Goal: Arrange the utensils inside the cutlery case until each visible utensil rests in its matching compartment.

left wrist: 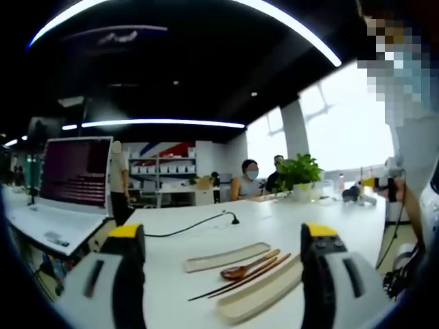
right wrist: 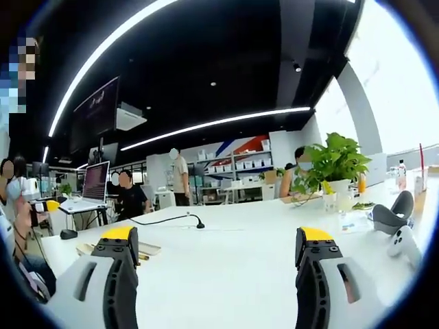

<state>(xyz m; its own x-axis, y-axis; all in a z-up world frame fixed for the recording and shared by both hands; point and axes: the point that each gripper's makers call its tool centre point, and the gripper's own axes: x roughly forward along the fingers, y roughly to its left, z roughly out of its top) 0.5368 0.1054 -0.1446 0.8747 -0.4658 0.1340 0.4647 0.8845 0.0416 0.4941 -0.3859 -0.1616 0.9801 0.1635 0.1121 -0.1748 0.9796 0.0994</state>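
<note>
White surface (left wrist: 274,219) is spread across an open office under long ceiling light strips. In the left gripper view, the left tongs (left wrist: 223,240) are seen with jaws spread wide and nothing held between them, raised above the surface. Between the jaws, on the surface, the cutlery case (left wrist: 264,291) is seen as a long pale tray, and its flat lid (left wrist: 226,257) lies just beyond it, roughly parallel and apart. A brown spoon (left wrist: 243,269) and a pair of dark chopsticks (left wrist: 233,284) are laid between the two pieces; whether they overlap the tray's edge cannot be told. Beyond the lid, a black cable (left wrist: 195,225) is trailed across the surface. An open laptop (left wrist: 72,181) is set at the left, and a potted plant (left wrist: 298,175) stands at the far edge, with seated people behind it.

In the right gripper view, the right tongs (right wrist: 216,250) are likewise spread wide and empty above bare surface. The case parts are glimpsed just beside the left jaw. White controllers (right wrist: 398,226) lie at the right, near the plant.
</note>
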